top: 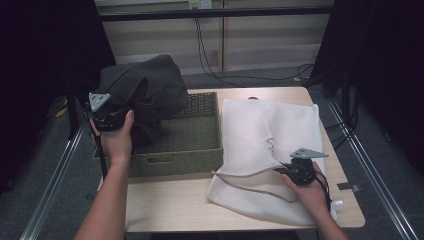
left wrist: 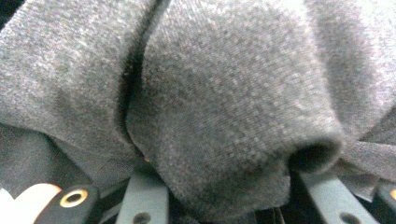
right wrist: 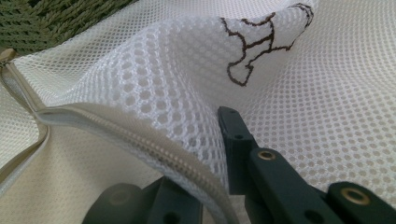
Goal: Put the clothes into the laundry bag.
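A dark grey garment [top: 145, 90] hangs bunched above the left end of a green woven basket [top: 200, 155]. My left gripper [top: 112, 120] is shut on the garment at its left side. In the left gripper view the grey knit [left wrist: 224, 93] bulges between the jaws of that gripper [left wrist: 233, 186]. A white mesh laundry bag [top: 270, 125] lies flat on the right half of the table. My right gripper [top: 284, 170] is shut on the bag's zipper edge [right wrist: 140, 140] and lifts the upper mesh layer [right wrist: 163, 70], so the bag's mouth gapes toward the basket. That gripper [right wrist: 205, 149] has one jaw under the edge and one over it.
The basket's weave [right wrist: 56, 18] lies just beyond the bag's mouth. A brown stitched mark [right wrist: 252, 46] sits on the bag's top layer. Bare wooden table [top: 170, 200] runs along the front edge. Metal rails flank the table and cables hang at the back.
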Motion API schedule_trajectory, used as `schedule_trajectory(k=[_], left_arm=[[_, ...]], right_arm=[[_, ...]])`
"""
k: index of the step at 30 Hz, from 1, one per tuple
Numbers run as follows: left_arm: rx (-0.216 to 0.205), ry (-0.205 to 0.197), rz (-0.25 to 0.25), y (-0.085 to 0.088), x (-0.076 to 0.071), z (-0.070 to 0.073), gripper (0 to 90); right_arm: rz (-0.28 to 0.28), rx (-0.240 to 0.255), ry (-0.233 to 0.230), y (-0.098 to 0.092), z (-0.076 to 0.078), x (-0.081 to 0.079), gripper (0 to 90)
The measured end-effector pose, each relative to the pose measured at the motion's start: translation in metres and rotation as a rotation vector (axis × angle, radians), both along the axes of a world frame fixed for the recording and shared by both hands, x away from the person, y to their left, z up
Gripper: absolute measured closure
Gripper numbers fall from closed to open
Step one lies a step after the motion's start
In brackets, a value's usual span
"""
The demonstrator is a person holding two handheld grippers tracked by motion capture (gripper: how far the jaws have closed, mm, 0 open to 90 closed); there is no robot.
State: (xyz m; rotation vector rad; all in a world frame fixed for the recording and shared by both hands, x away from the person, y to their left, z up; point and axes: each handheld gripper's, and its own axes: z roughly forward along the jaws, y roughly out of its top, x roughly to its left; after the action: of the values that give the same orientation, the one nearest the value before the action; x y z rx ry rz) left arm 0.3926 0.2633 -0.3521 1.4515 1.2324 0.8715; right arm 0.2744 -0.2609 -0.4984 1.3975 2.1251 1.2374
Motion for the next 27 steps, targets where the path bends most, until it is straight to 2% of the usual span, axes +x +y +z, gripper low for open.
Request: schedule_trajectory(k=[4,6,10,15,20,24,27], left_arm=[[-0.009,-0.044,0.010,-0.004,-0.007,0.012,65.3],[0.001,-0.067,0.013,-0.007,-0.013,0.020,65.3],[-0.004,-0.093,-0.012,-0.011,-0.023,0.031,65.3],[-0.006,-0.107,-0.034,-0.013,-0.039,0.043,65.4],[-0.015,-0.120,-0.046,-0.014,-0.063,0.055,65.5],[-0.039,-0.124,-0.064,-0.013,-0.084,0.058,65.5],[-0.020,-0.113,-0.070,-0.015,-0.101,0.057,65.5]], right_arm=[[-0.002,0.002,-0.002,0.000,0.000,0.000,87.6],[-0.002,0.002,-0.002,0.000,0.000,0.000,87.7],[-0.003,0.002,-0.002,0.000,0.000,0.000,87.9],[-0.004,0.002,-0.004,0.000,-0.001,0.001,88.3],[0.001,0.004,-0.005,0.000,-0.001,0.001,88.5],[-0.001,0.004,-0.007,0.001,-0.001,0.002,88.6],[0.000,0.003,-0.007,0.001,-0.001,0.002,88.7]])
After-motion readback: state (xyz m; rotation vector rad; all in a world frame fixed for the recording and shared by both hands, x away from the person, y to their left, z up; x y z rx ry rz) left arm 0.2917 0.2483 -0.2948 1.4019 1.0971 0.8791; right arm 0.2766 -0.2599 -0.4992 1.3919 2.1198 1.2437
